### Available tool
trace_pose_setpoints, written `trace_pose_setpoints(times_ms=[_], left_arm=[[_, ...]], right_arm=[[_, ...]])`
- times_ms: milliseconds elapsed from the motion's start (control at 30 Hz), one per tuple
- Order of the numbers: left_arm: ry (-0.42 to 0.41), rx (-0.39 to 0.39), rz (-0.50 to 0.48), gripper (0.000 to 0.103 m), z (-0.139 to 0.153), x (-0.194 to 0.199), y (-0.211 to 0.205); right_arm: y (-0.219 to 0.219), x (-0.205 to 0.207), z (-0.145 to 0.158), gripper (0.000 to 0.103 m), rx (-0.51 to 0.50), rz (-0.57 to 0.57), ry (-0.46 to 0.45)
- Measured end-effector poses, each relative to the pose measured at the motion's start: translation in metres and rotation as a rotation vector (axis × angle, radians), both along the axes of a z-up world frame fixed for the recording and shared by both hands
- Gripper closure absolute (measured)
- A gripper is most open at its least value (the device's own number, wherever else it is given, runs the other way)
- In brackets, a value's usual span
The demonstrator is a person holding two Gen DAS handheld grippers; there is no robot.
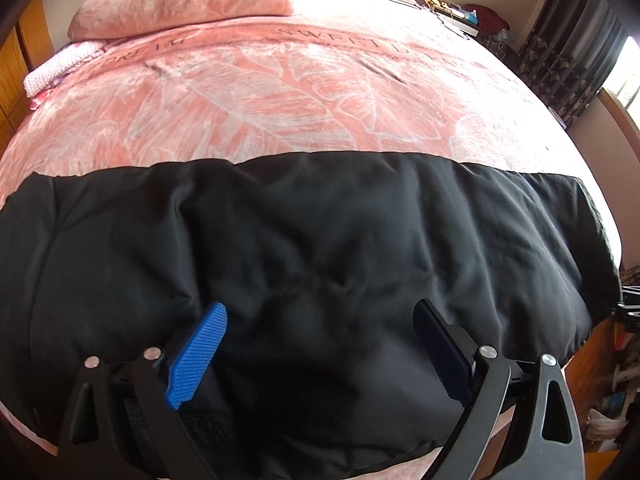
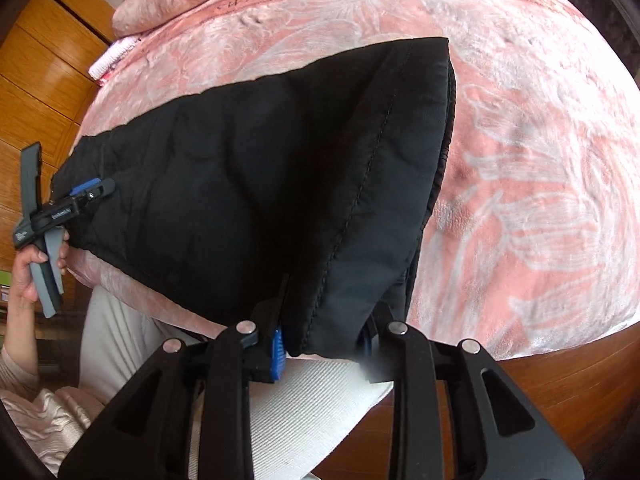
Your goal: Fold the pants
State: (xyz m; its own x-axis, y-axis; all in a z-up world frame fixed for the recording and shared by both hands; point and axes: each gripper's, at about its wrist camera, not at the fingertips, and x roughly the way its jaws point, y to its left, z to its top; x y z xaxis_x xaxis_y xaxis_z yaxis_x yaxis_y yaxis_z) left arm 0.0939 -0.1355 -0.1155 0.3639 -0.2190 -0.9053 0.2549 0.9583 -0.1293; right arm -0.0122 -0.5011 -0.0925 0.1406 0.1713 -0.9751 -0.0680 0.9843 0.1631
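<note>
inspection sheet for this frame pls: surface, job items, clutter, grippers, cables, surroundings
Surface: pink bedspread, lettered, fairly smooth.
Job's things: black pants lie across the near edge of the bed, folded lengthwise.
Clutter: pillows at the head; assorted items at the far corner.
Grippers: left gripper open over the pants; right gripper has pants between its fingers, closure unclear.
Cables: nothing seen.
Surroundings: wooden wardrobe, dark curtain, window.

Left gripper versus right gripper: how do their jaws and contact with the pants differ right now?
The left gripper stands wide open over the black pants, gripping nothing; the right gripper has pants cloth bunched between its fingers at the near edge. Both have blue ribbed pads and work over the pink bedspread.
</note>
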Motion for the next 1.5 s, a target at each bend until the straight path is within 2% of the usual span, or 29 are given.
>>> trace_pose_setpoints(times_ms=[67,100,133,167,200,267,367,500,600,700,800,967,1133,1300,1433,1500], left_arm=[[0.004,0.003,-0.024,0.008,-0.004,-0.001,-0.010],[0.010,0.007,-0.036,0.008,-0.007,-0.001,-0.015],[0.015,0.018,-0.046,0.008,-0.010,-0.002,-0.019],[0.012,0.038,-0.055,0.008,-0.013,-0.003,-0.022],[0.004,0.056,-0.066,0.008,-0.015,-0.005,-0.024],[-0.008,0.072,-0.082,0.008,-0.016,-0.007,-0.027],[-0.004,0.062,-0.075,0.008,-0.015,-0.008,-0.025],[0.000,0.053,-0.070,0.008,-0.013,-0.008,-0.025],[0.000,0.065,-0.083,0.008,-0.013,-0.010,-0.027],[0.001,0.072,-0.091,0.008,-0.012,-0.011,-0.029],[0.001,0.076,-0.105,0.008,-0.012,-0.011,-0.033],[0.005,0.075,-0.113,0.008,-0.013,-0.012,-0.034],[0.008,0.082,-0.120,0.008,-0.015,-0.010,-0.035],[0.010,0.076,-0.115,0.007,-0.015,-0.010,-0.036],[0.013,0.079,-0.119,0.007,-0.016,-0.009,-0.037],[0.015,0.080,-0.120,0.006,-0.017,-0.009,-0.037]], right_arm=[[0.001,0.001,-0.008,0.071,-0.002,-0.002,0.015],[-0.001,0.002,-0.006,0.064,0.003,-0.012,0.016],[-0.002,0.002,-0.003,0.055,0.003,-0.021,0.010],[-0.003,0.001,0.002,0.039,-0.009,-0.029,-0.010],[-0.006,-0.001,0.007,0.033,-0.021,-0.033,-0.024],[-0.018,-0.005,0.016,0.033,0.011,-0.057,-0.028],[-0.049,-0.007,0.022,0.033,0.111,-0.149,-0.019],[-0.080,-0.002,0.007,0.029,0.279,-0.223,0.026],[-0.084,0.001,-0.012,0.029,0.340,-0.218,0.066],[-0.082,0.003,-0.014,0.027,0.379,-0.207,0.055],[-0.078,0.004,-0.016,0.025,0.506,-0.194,0.062],[-0.080,-0.001,-0.014,0.027,0.486,-0.196,0.043],[-0.083,-0.010,-0.005,0.026,0.429,-0.134,0.023],[-0.081,-0.004,-0.019,0.023,0.523,-0.145,0.055],[-0.071,0.001,-0.027,0.022,0.564,-0.152,0.047],[-0.067,0.004,-0.026,0.035,0.554,-0.155,0.036]])
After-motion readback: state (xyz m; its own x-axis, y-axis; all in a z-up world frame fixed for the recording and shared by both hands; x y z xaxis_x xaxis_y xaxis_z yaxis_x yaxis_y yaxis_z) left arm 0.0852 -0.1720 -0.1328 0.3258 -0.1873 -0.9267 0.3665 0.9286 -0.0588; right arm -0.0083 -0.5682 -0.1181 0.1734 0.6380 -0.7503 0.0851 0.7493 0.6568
